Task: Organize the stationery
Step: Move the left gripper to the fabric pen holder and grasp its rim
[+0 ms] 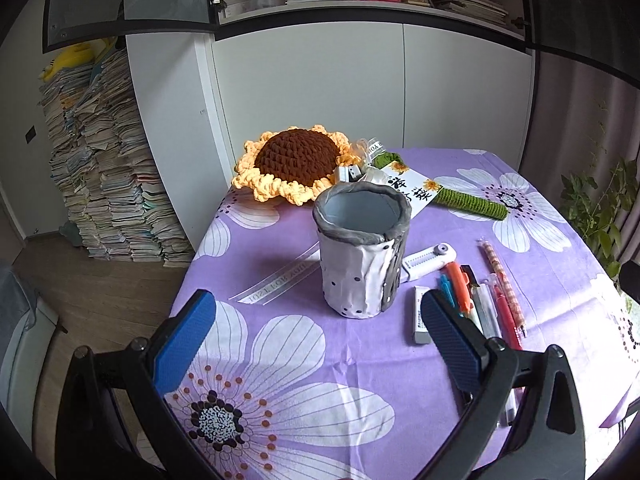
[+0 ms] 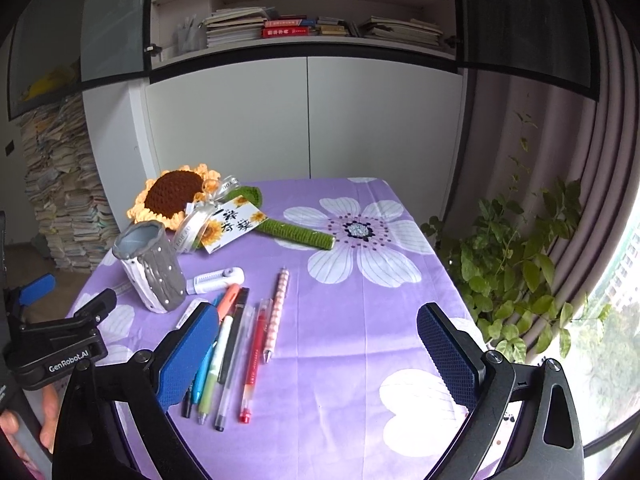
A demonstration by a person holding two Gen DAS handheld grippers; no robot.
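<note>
A grey and white pen holder (image 1: 362, 248) stands upright and empty on the purple flowered tablecloth (image 1: 304, 344); it shows in the right wrist view as the pen holder (image 2: 150, 266). Right of it lie several pens (image 2: 240, 344), a pink patterned pen (image 2: 278, 312), a white eraser (image 1: 420, 314) and a white correction tape (image 2: 218, 279). A clear ruler (image 1: 276, 280) lies left of the holder. My left gripper (image 1: 316, 340) hovers open just before the holder. My right gripper (image 2: 320, 356) hangs open above the pens, its left finger over them.
A crocheted sunflower (image 1: 294, 164) with a green stem (image 2: 298, 234) and a card lies at the table's back. Stacked papers (image 1: 108, 176) stand on the floor at left, a potted plant (image 2: 516, 256) at right. A hand (image 2: 24, 428) holds the left gripper.
</note>
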